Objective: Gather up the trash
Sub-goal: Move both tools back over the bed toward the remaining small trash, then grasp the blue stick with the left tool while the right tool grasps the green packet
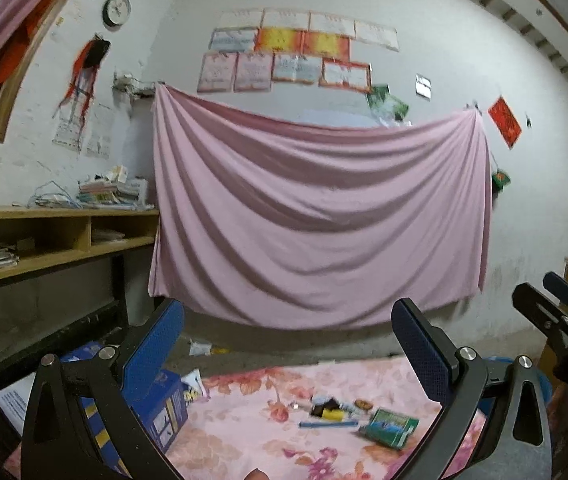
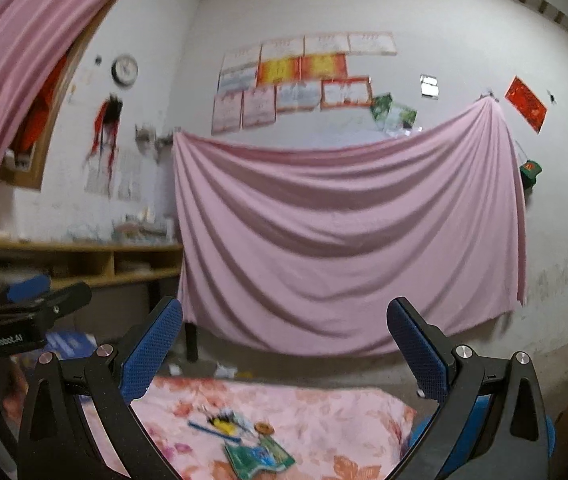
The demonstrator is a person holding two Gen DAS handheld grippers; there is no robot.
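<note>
On floral cloth (image 1: pixel 323 384): green packet (image 1: pixel 389 428), blue stick (image 1: pixel 327 424), wrappers (image 1: pixel 327 406). Both my grippers, left (image 1: pixel 287 344) and right (image 2: pixel 284 340), spread wide, holding nothing.

Pink sheet (image 1: pixel 315 216) hangs beside wooden shelf (image 1: pixel 60 236), under clock (image 1: pixel 116 9).

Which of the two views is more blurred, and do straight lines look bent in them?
Right wrist view: more blurred; the trash pile on the floral cloth and the shelf are smeared. Left wrist view: sharper; the green packet and the wall clock read fairly clearly. Both views: fisheye bending curves the ceiling beams and window frame at the dark edges.
</note>
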